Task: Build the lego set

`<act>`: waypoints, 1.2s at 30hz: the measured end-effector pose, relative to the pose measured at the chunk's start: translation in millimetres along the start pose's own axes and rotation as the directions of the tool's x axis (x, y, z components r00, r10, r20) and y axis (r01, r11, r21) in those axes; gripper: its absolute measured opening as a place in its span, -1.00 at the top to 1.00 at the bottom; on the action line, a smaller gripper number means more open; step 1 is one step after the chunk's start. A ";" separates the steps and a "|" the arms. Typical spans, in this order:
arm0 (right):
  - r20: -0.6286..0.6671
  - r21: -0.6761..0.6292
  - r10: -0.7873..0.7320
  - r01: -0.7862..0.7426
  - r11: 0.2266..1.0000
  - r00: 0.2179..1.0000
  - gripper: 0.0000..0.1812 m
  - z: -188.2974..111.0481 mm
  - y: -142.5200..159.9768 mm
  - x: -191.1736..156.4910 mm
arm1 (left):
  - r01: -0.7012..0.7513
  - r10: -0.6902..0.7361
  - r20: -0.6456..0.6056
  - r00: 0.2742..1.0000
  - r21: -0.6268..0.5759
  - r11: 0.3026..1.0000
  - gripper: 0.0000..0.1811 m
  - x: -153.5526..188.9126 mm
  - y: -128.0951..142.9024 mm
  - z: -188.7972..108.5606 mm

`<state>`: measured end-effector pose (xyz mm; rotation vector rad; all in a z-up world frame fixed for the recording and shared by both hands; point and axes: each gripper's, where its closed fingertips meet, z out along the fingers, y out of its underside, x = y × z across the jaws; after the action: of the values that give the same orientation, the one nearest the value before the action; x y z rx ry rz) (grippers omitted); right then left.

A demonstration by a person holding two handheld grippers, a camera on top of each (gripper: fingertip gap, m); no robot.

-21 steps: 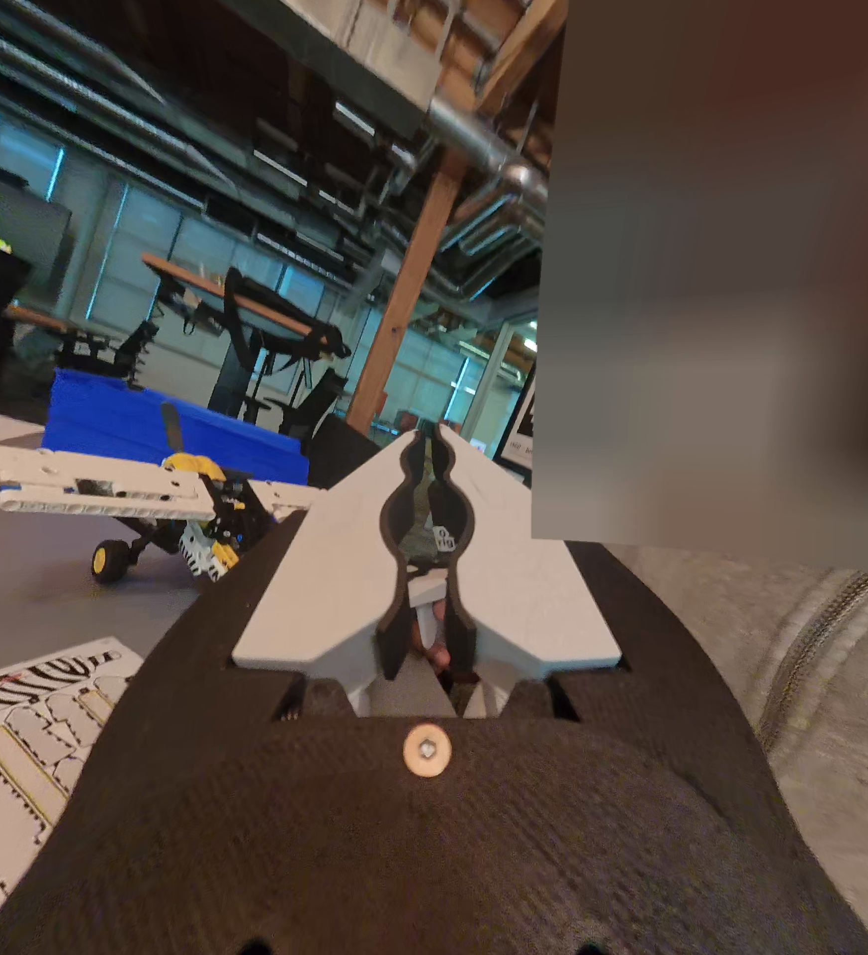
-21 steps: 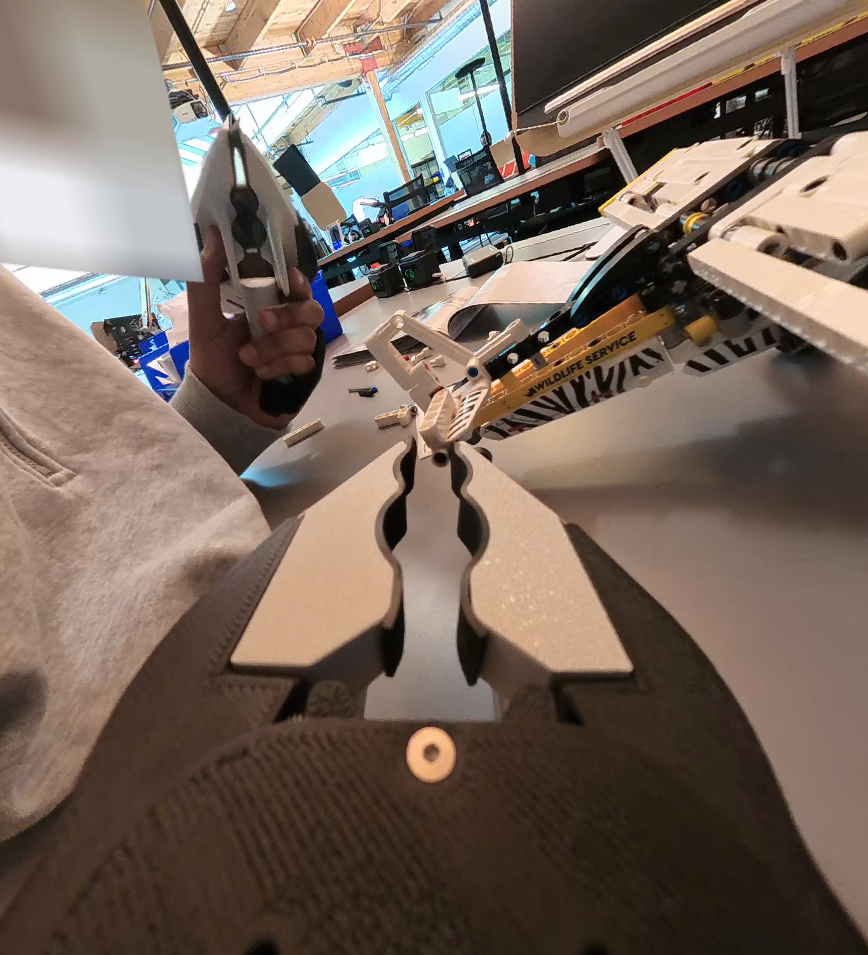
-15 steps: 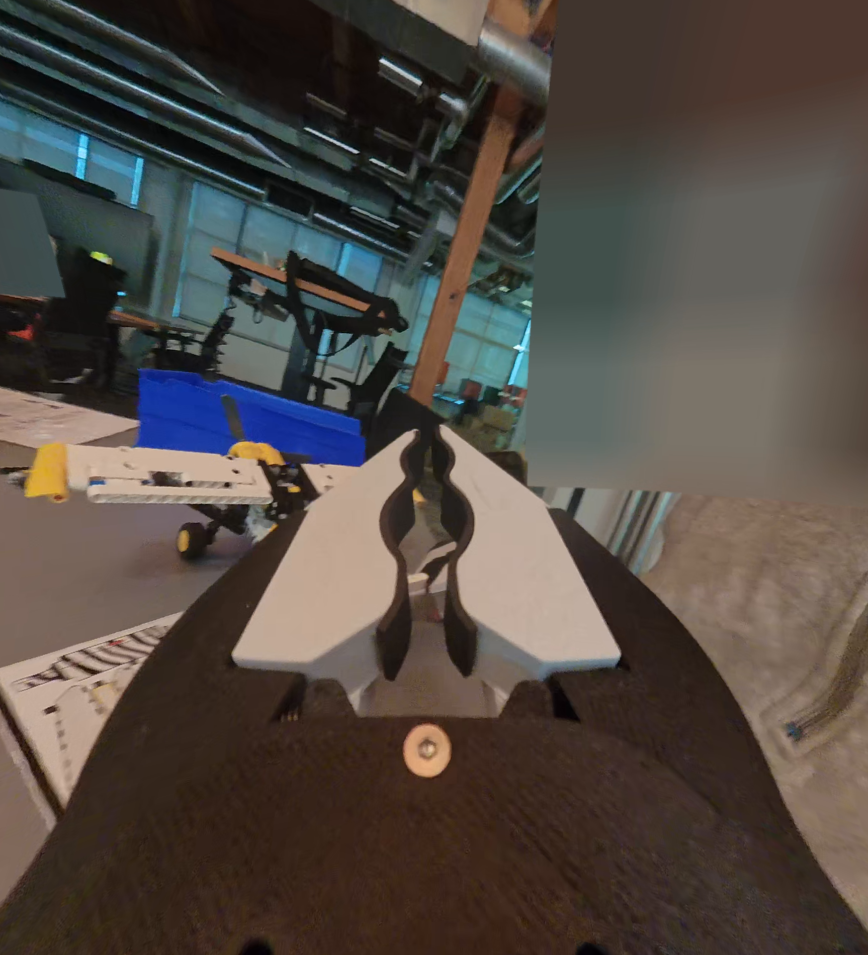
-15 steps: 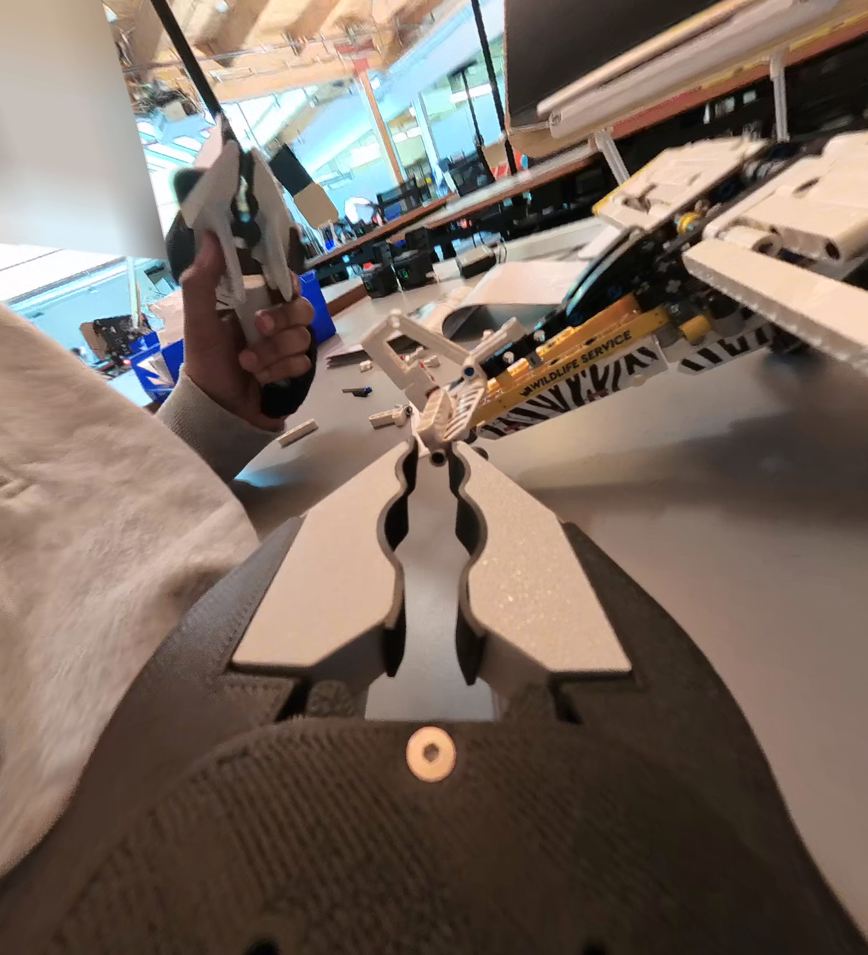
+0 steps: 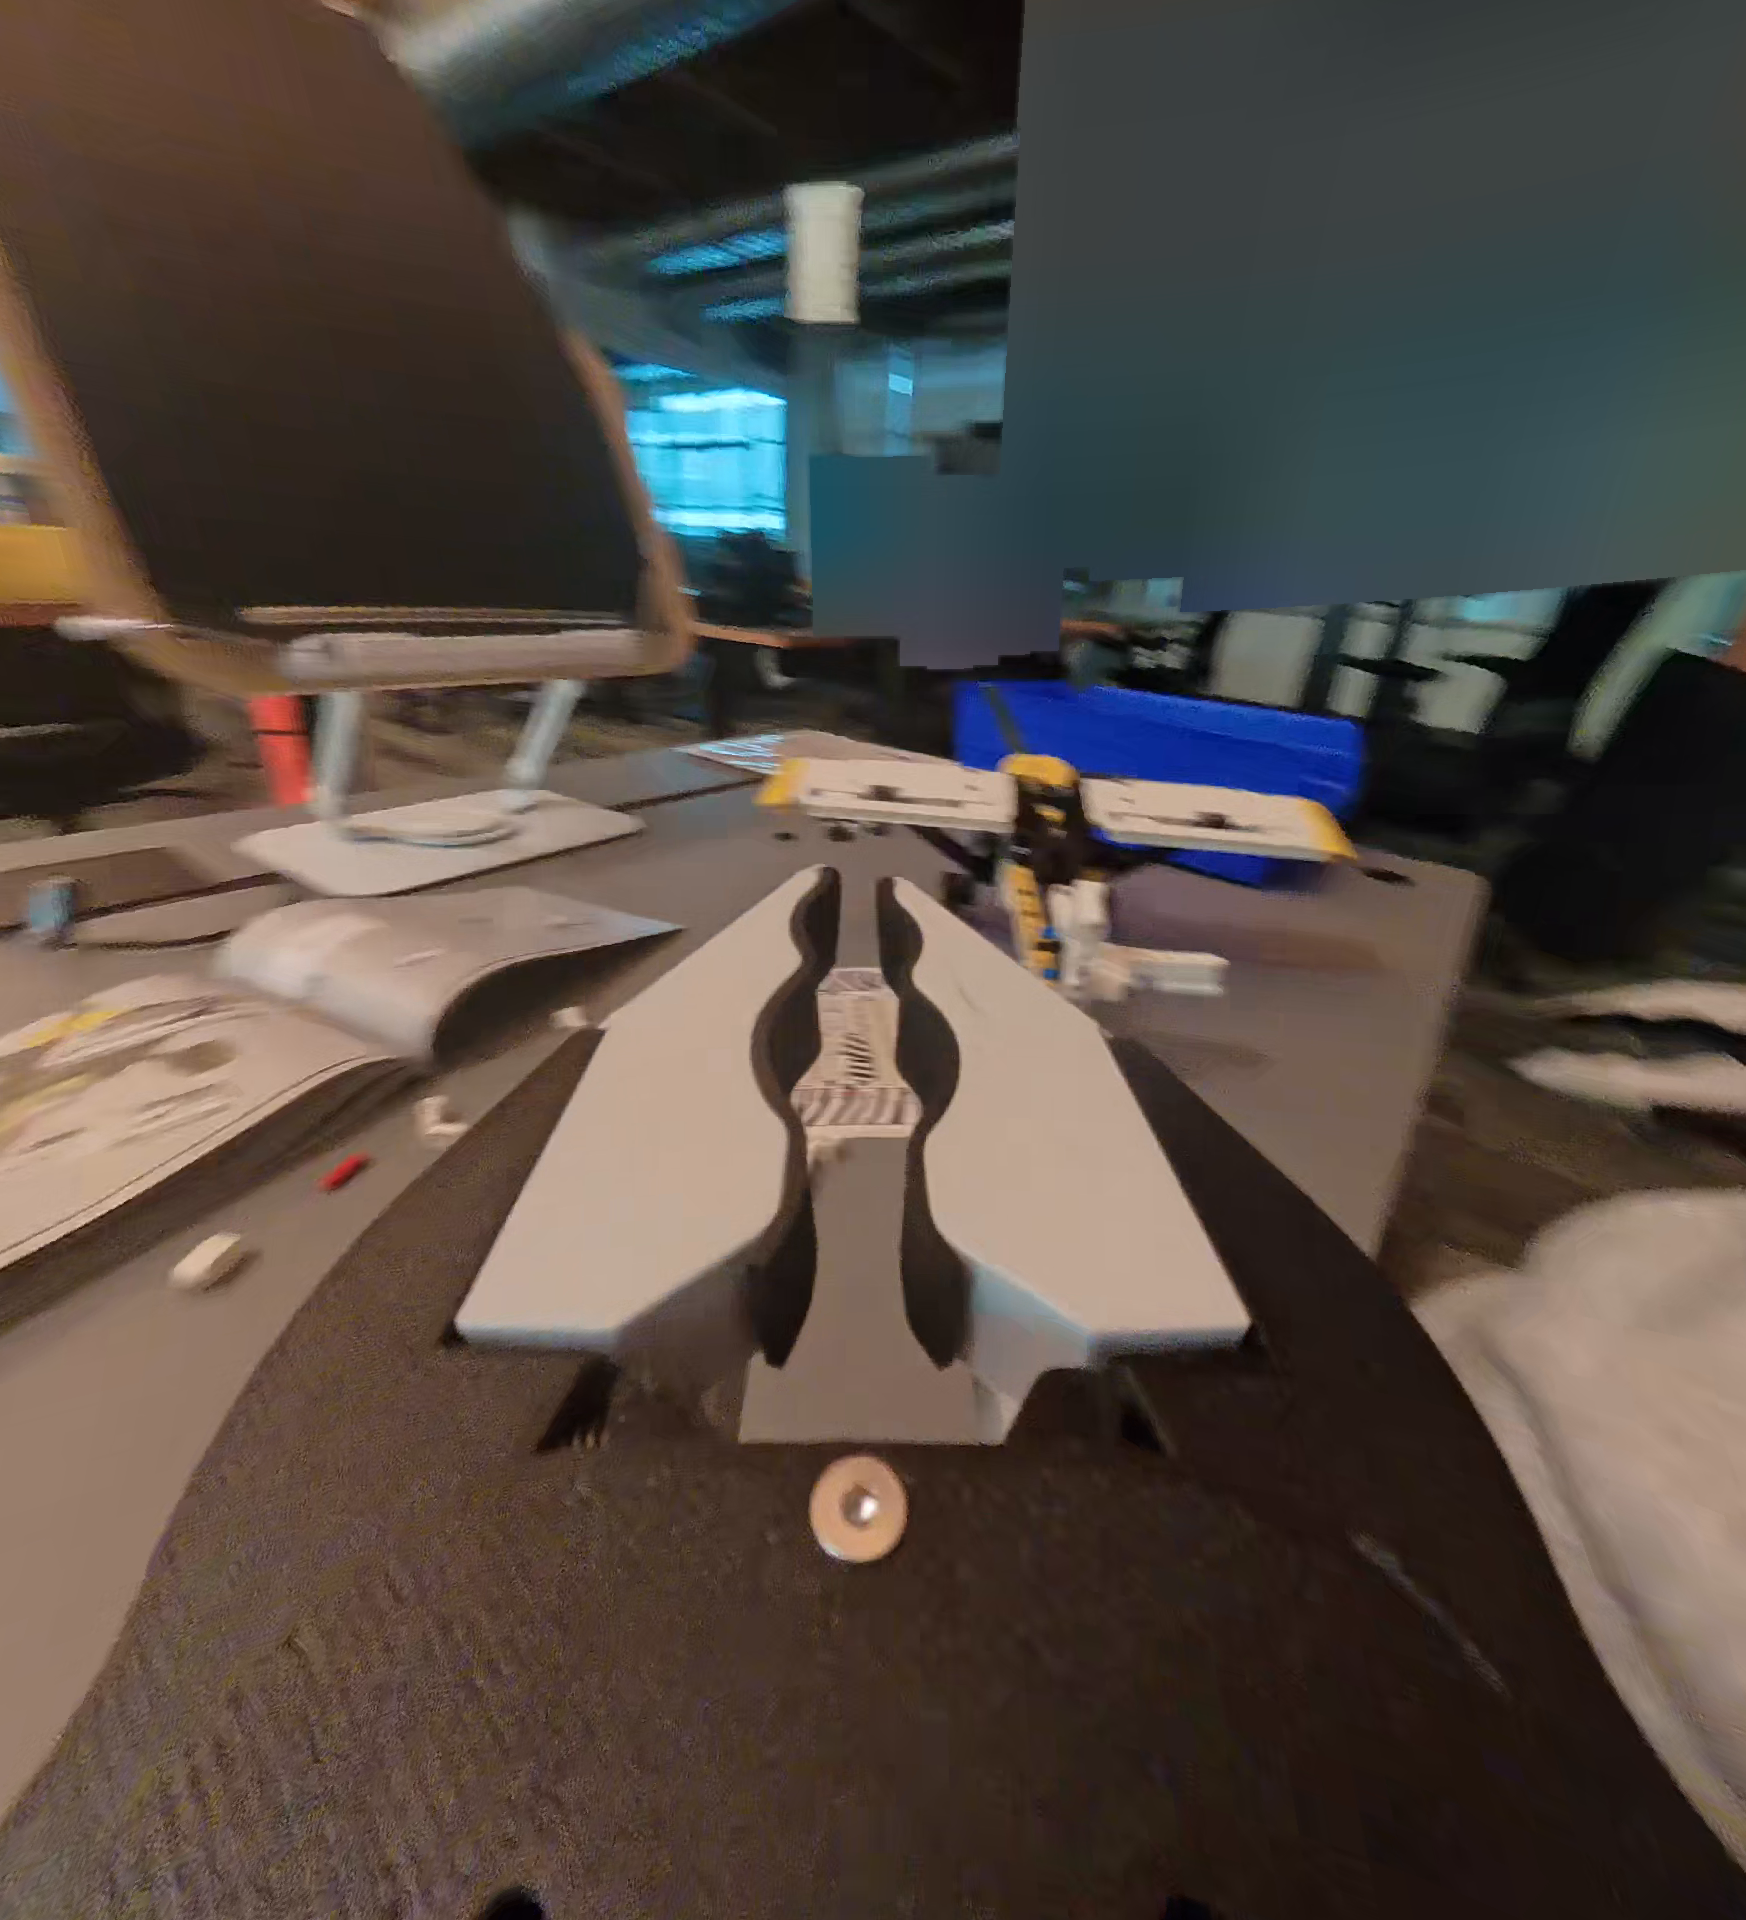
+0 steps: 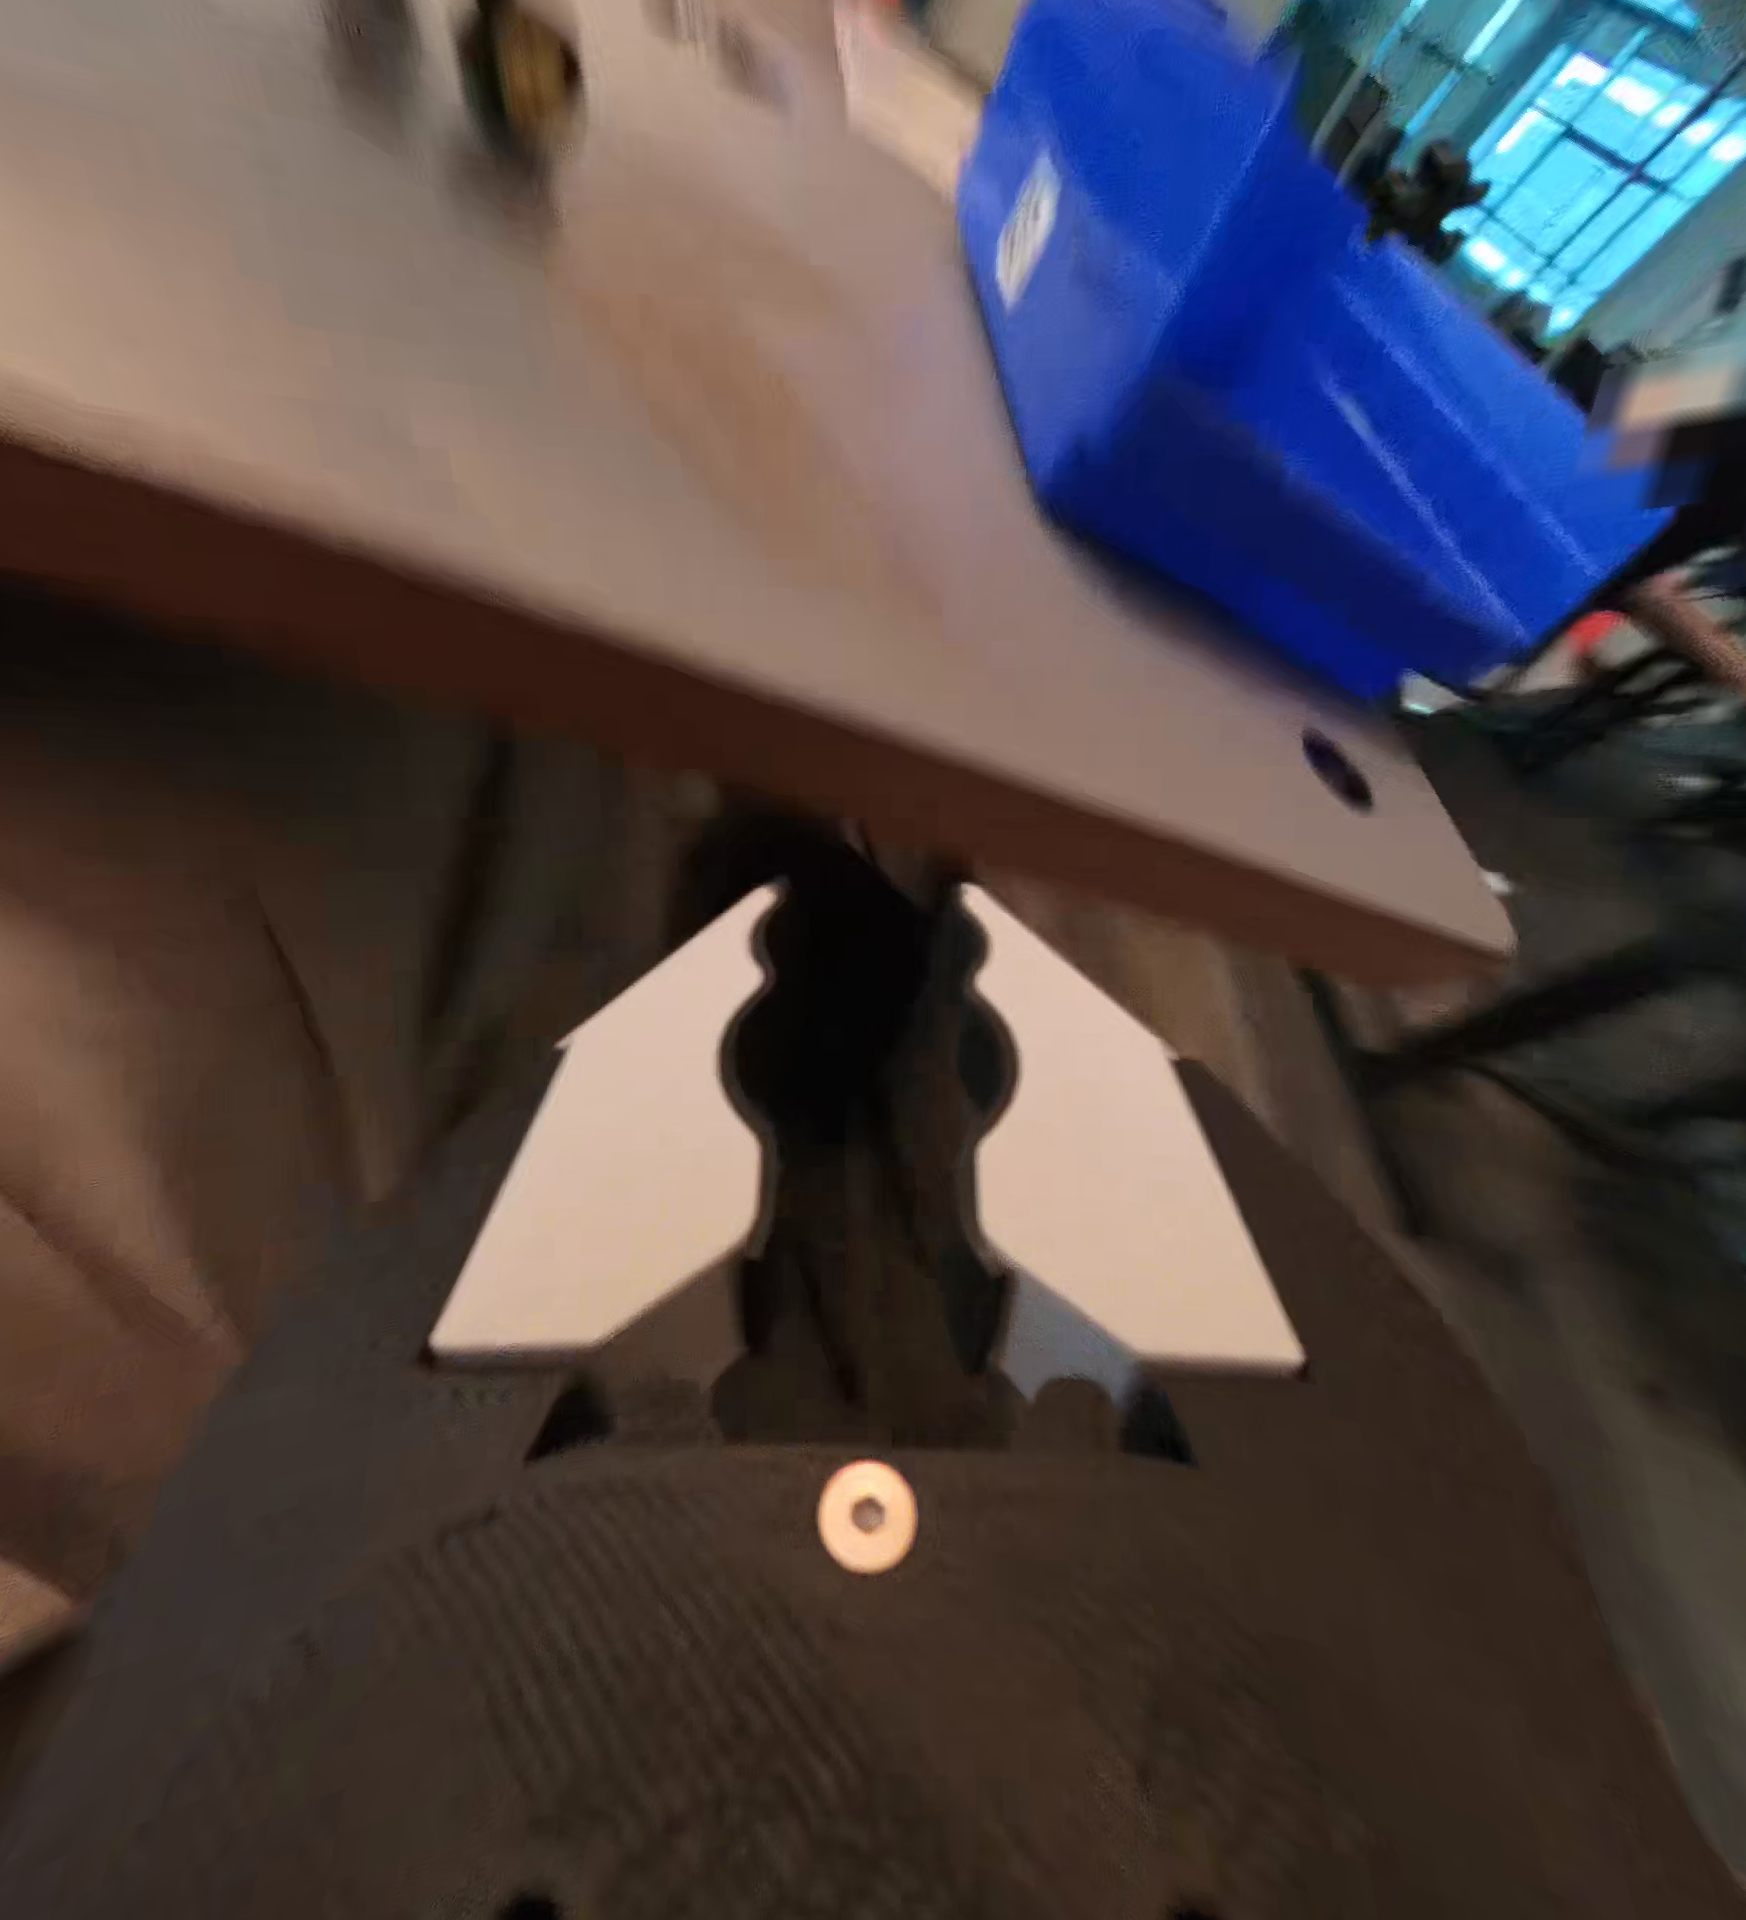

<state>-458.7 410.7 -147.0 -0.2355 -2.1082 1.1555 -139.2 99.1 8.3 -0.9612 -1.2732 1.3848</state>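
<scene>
The left gripper (image 5: 853, 883) has matt, smooth light-grey plastic fingers (image 5: 640, 1143) set in a rough, ridged black body with a shiny metal washer (image 5: 856, 1507). The surface (image 5: 1284, 1039) is matt grey and smooth. The open instruction booklet (image 5: 121, 1070) is printed paper. The plane model (image 5: 1045, 831) is hard white and yellow plastic. The blue bin (image 6: 1264, 364) looks like smooth plastic.

**Your Lego plane stands at the far edge of the table**

You see the Lego plane (image 5: 1045, 831) upright, nose toward you — white wings with yellow tips spread level to either side of a yellow-and-black body. A white piece (image 5: 1165, 971) lies just before it. Nearer you, a red pin (image 5: 342, 1172) and a white pin (image 5: 207, 1260) lie loose — all blurred.
</scene>
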 end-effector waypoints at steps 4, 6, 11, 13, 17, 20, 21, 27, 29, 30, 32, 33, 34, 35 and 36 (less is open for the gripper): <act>-0.042 -0.120 -0.197 0.191 0.974 0.979 0.56 5.9 31.3 -12.7 | -0.023 0.028 0.067 0.997 -0.075 0.997 0.88 -23.6 7.5 14.5; -0.043 -0.156 -0.235 0.226 0.962 0.971 0.57 8.0 37.6 -14.9 | -0.059 0.069 0.084 0.994 -0.111 0.992 0.88 -34.1 9.5 29.6; -0.079 -0.220 -0.295 0.272 0.937 0.952 0.54 10.2 47.9 -10.4 | 0.009 -0.012 -0.027 1.000 -0.107 0.994 0.84 -36.9 12.0 71.9; -0.121 -0.244 -0.252 0.217 0.945 0.960 0.53 4.8 52.5 -0.2 | 0.064 -0.075 -0.099 0.992 -0.111 0.992 0.82 -29.3 11.3 79.2; -0.204 -0.346 -0.091 0.015 0.938 0.975 0.49 -6.2 81.1 22.4 | 0.053 -0.066 -0.111 0.992 -0.121 0.991 0.82 -21.0 18.1 67.9; -0.177 -0.359 -0.102 0.032 0.933 0.979 0.60 -3.4 80.4 17.1 | 0.119 -0.120 -0.019 0.993 -0.069 0.991 0.83 -30.3 3.7 58.3; -0.169 -0.344 -0.123 0.059 0.937 0.978 0.69 -0.8 75.2 14.4 | 0.143 -0.144 -0.026 0.989 -0.029 0.989 0.83 -31.2 -5.1 58.7; -0.103 -0.335 -0.218 0.172 0.926 0.971 0.70 19.5 60.4 -2.3 | 0.295 -0.303 -0.049 0.952 -0.121 0.948 0.72 -47.0 6.2 71.2; -0.102 -0.299 -0.184 0.147 0.943 0.978 0.63 24.3 51.0 -3.7 | 0.326 -0.329 -0.068 0.942 -0.051 0.944 0.72 -52.0 -7.0 71.6; -0.101 -0.283 -0.177 0.142 0.948 0.979 0.60 26.5 46.9 -4.5 | 0.318 -0.320 -0.062 0.945 -0.037 0.947 0.72 -56.8 -10.6 71.3; -0.101 -0.264 -0.211 0.178 0.948 0.972 0.59 30.3 41.7 -7.5 | 0.278 -0.280 -0.011 0.960 -0.069 0.958 0.71 -69.4 -6.5 68.7; -0.101 -0.269 -0.247 0.212 0.939 0.964 0.59 31.9 42.4 -8.8 | 0.254 -0.254 0.012 0.967 -0.090 0.963 0.72 -74.7 -3.2 65.5; -0.104 -0.281 -0.285 0.247 0.927 0.953 0.59 33.0 44.6 -9.2 | 0.227 -0.224 0.040 0.974 -0.100 0.969 0.74 -80.9 0.5 61.2; -0.104 -0.290 -0.313 0.272 0.917 0.944 0.60 33.6 46.1 -9.6 | 0.200 -0.193 0.071 0.979 -0.100 0.975 0.76 -87.7 4.3 56.1; -0.107 -0.290 -0.330 0.288 0.913 0.938 0.60 34.1 46.3 -9.8 | 0.188 -0.180 0.093 0.979 -0.095 0.977 0.76 -92.9 7.7 50.5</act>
<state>-481.9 410.5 -200.5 -0.1042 -2.0690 0.6418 -170.5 -1.9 1.5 -0.8383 -1.4716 1.2358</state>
